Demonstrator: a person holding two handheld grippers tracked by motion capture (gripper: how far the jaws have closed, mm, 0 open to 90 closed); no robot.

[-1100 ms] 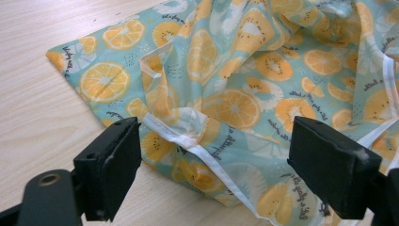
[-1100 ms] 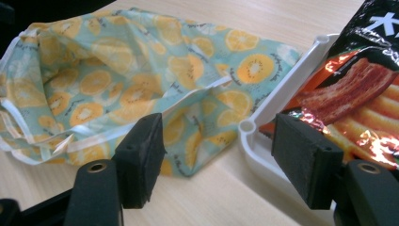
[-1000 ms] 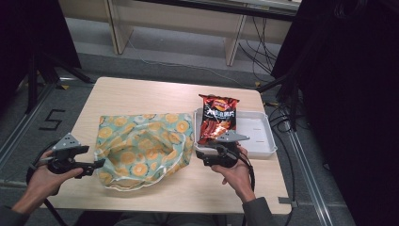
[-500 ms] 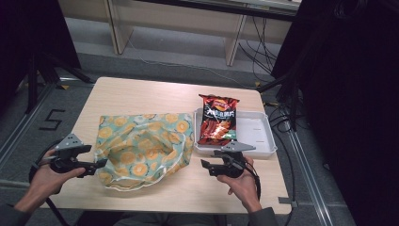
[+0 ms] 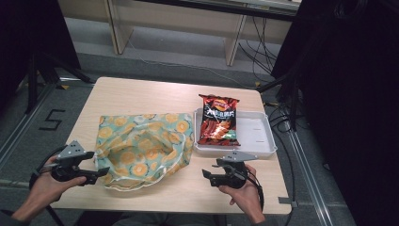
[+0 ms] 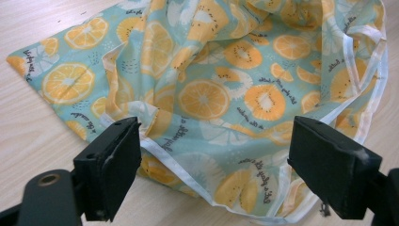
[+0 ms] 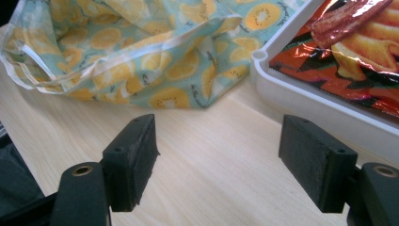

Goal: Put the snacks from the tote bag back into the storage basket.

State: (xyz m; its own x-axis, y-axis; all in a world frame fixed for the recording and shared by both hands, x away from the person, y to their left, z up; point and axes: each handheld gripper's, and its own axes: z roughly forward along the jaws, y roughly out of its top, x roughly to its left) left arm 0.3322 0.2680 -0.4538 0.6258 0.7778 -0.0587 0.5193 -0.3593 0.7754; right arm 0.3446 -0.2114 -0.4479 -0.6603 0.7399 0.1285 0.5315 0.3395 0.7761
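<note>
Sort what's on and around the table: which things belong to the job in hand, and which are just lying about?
In the job:
- floppy cloth bag with orange-slice print
- red foil snack packet
- shallow white plastic tray under the packet
- left gripper, fingers open at the bag's rim
- right gripper, open over bare tabletop

Lying about:
- black cables on the floor

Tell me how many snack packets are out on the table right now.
1: a red chip packet lying in the white tray at the table's right side. The fruit-print bag beside it gapes open; more could be hidden in its folds.
</note>
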